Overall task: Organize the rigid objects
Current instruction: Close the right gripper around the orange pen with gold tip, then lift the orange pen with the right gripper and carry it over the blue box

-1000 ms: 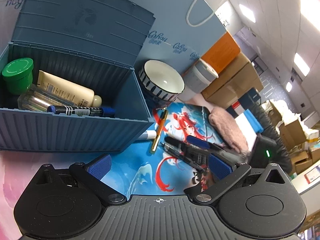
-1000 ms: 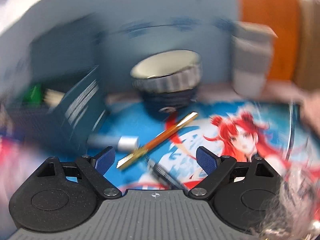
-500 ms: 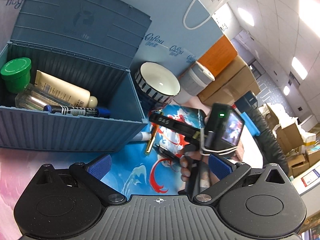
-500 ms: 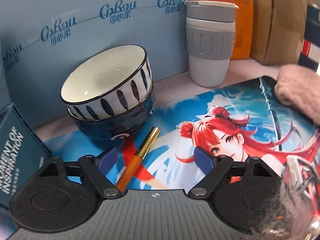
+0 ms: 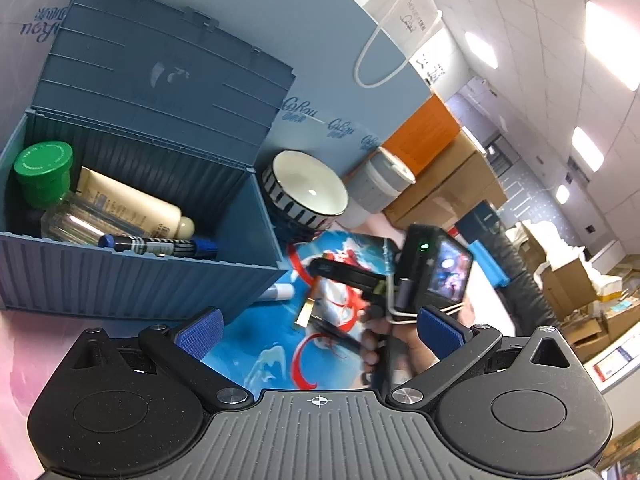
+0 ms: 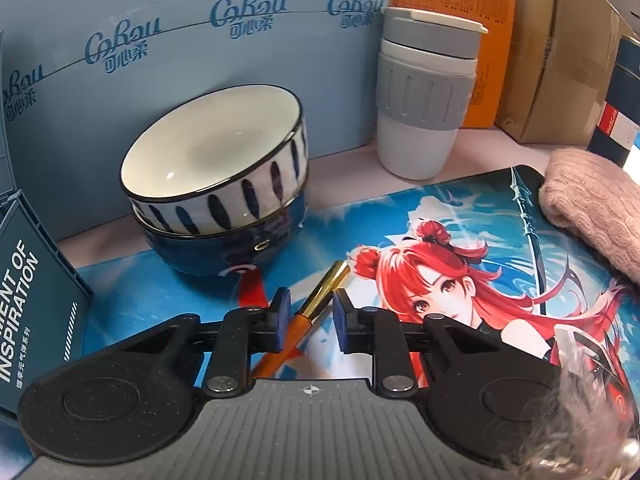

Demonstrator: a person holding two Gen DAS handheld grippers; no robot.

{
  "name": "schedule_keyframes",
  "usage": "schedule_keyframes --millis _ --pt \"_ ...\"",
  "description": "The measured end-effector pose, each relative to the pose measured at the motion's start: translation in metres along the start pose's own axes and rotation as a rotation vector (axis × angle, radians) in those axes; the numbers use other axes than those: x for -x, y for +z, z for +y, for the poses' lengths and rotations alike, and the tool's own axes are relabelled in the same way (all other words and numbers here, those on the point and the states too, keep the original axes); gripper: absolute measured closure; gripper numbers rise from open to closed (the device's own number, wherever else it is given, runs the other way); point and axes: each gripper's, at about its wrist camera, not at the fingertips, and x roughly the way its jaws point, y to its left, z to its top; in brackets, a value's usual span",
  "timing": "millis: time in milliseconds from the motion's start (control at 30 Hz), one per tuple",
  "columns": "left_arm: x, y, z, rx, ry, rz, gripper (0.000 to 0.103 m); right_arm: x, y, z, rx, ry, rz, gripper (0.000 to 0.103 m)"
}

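An orange and gold pen [image 6: 316, 306] lies on the anime desk mat [image 6: 460, 240]. My right gripper [image 6: 308, 312] is low over it with its jaws narrowed around the pen, a small gap left on each side. It also shows in the left wrist view [image 5: 348, 276] over the pen [image 5: 306, 312]. My left gripper [image 5: 316, 328] is wide open and empty, hovering in front of the open blue storage box [image 5: 132, 280], which holds a green-capped jar [image 5: 42, 168], a cream tube [image 5: 132, 204] and a blue marker [image 5: 156, 245].
Two stacked bowls [image 6: 220, 196] stand just beyond the pen. A grey and white cup [image 6: 426, 92] stands at the back. A pink knit item [image 6: 592, 204] lies on the mat's right. A white marker [image 5: 280, 291] and a dark pen [image 5: 336, 334] lie by the box.
My right gripper has moved in over the orange and gold pen and its jaws have narrowed from wide open to close around it. The left gripper has stayed open.
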Motion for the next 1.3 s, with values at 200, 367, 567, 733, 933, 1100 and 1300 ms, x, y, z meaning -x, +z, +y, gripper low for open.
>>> schedule_keyframes --millis 200,367,567,733,933,1100,1300 --pt "0.007 0.002 0.002 -0.001 0.006 -0.02 0.0 0.016 -0.003 -0.013 -0.065 0.018 -0.013 0.092" --pt "0.021 0.005 0.004 -0.012 0.013 -0.071 0.0 0.05 -0.009 -0.021 -0.112 0.062 -0.098 0.092" --pt "0.039 0.011 0.011 0.001 0.085 -0.156 0.0 0.11 -0.016 -0.022 -0.113 0.118 -0.254 0.092" --pt "0.056 0.019 0.027 0.044 0.133 -0.22 0.0 0.152 -0.013 -0.007 -0.07 0.16 -0.389 0.092" --pt "0.079 0.028 0.049 0.073 0.256 -0.301 0.0 0.185 -0.004 0.023 -0.059 0.276 -0.506 0.092" --pt "0.091 0.033 0.067 0.109 0.331 -0.334 0.0 0.196 0.005 0.054 -0.043 0.387 -0.564 0.092" --pt "0.096 0.033 0.076 0.133 0.328 -0.338 0.0 0.177 0.012 0.097 -0.048 0.52 -0.49 0.092"
